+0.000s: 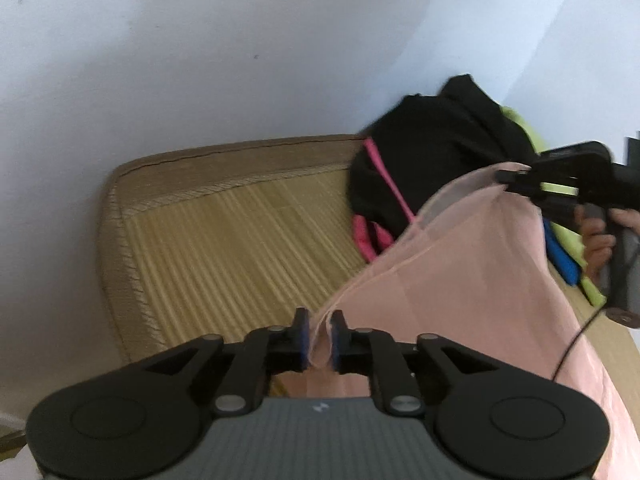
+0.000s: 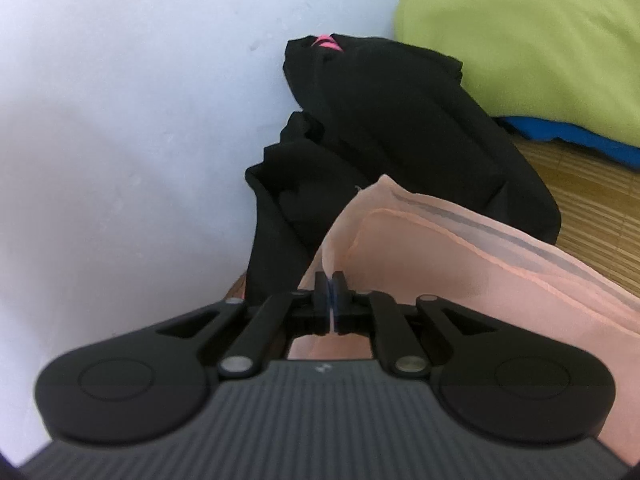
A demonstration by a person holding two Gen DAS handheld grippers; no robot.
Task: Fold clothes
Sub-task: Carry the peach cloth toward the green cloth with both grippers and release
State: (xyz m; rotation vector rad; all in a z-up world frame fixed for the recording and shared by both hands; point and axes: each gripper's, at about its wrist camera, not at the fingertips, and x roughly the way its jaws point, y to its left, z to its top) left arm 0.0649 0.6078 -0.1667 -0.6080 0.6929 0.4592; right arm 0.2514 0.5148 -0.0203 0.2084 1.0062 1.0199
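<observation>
Left claw [image 1: 320,334] grips pink cloth [image 1: 472,280] edge; right claw [image 2: 330,294] clamps its other corner. Black garment [image 2: 380,140] just beyond right claw, mat [image 1: 224,240] below.

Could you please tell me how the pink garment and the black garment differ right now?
The pink garment is thin, partly sheer and lifted, pinched by the left gripper and right gripper; the black garment is opaque, with pink trim, and lies bunched and untouched against the wall. Both are unfolded, over the woven mat.
</observation>
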